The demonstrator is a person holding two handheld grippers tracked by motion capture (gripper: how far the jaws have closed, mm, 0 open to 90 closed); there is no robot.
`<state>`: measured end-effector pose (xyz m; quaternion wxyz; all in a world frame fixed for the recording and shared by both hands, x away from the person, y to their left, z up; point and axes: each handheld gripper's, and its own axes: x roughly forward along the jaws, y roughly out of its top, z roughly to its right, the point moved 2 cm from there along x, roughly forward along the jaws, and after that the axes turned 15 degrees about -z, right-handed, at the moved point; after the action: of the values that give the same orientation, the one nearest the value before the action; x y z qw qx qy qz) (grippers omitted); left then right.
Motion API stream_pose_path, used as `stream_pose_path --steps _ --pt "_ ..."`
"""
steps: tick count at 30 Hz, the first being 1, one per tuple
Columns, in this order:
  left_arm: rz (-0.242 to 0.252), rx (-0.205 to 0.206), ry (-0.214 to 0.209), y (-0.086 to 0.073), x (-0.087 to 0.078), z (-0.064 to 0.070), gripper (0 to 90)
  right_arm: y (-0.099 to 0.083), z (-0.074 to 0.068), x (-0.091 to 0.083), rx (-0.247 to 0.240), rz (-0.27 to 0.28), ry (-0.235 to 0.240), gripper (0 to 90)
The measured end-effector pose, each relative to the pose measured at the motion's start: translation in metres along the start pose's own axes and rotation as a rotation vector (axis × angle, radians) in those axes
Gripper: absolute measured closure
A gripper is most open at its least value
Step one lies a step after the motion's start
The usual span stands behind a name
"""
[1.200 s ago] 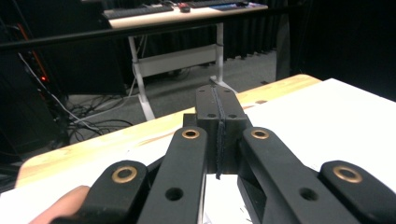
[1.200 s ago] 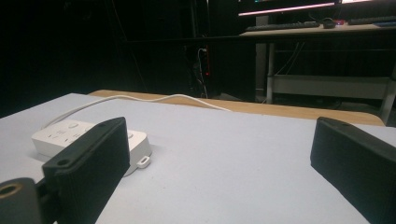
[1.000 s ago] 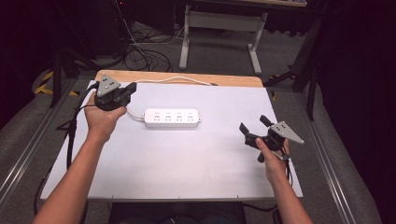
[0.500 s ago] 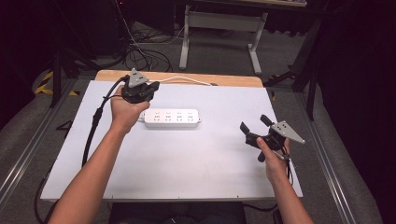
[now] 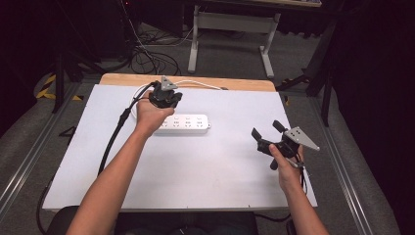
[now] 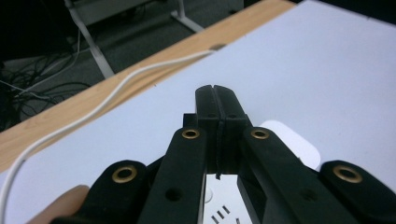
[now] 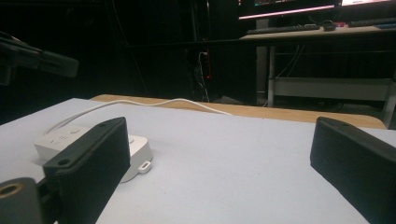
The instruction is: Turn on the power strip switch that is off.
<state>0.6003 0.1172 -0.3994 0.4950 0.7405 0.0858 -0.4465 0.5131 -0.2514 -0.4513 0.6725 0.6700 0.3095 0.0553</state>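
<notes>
- The left gripper point(image 5: 166, 96) is held in the person's left hand point(image 5: 150, 113) above the far left end of the white power strip point(image 5: 185, 123), near the back of the table point(image 5: 220, 176).
- In the left gripper view its 2 black jaws are pressed flat together, tip to tip, with only a thin seam between them and nothing held in that seam.
- Just below and behind those closed jaws, the left gripper view shows a rounded white corner of the power strip point(image 6: 294, 142) and a few socket slots; whether the jaws touch the strip cannot be told.
- The right gripper point(image 5: 268, 133) sits in the person's right hand point(image 5: 286, 164) over the right side of the table, well apart from the power strip.
- In the right gripper view its 2 jaws stand wide apart, 1 at each side of the picture, with bare white tabletop between them and nothing gripped.
- The power strip point(image 7: 93, 144) lies flat on the white surface, long side running left to right, and the right gripper view looks along the table toward its end.
- Its white cable point(image 5: 193, 83) runs from the strip's left end in a loop to the wooden back edge of the table.
</notes>
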Motion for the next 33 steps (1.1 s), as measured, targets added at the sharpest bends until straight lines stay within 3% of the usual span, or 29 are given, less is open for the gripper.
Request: stream_pose_path --steps 5,10,18,24,29,33 --pt "-0.063 0.018 -0.019 0.002 0.016 0.006 90.0 0.000 0.000 0.000 -0.001 0.000 0.000 5.3" --pt "-0.176 0.032 -0.021 0.003 0.045 0.013 90.0 0.000 0.000 0.000 -0.001 -0.001 0.001 5.3" --pt "-0.278 0.038 -0.025 -0.003 0.067 0.020 89.9 0.000 0.001 -0.001 0.000 0.000 -0.005 5.3" --pt "-0.302 0.016 -0.029 -0.006 0.072 0.019 89.9 0.000 0.001 -0.001 0.008 0.000 -0.007 5.3" --pt "-0.270 -0.033 -0.064 -0.009 0.073 0.015 90.0 0.000 0.002 -0.002 0.011 0.000 -0.012 5.4" --pt "-0.258 -0.043 -0.065 -0.011 0.073 0.015 90.0 0.000 0.002 -0.002 0.013 0.002 -0.012 5.3"
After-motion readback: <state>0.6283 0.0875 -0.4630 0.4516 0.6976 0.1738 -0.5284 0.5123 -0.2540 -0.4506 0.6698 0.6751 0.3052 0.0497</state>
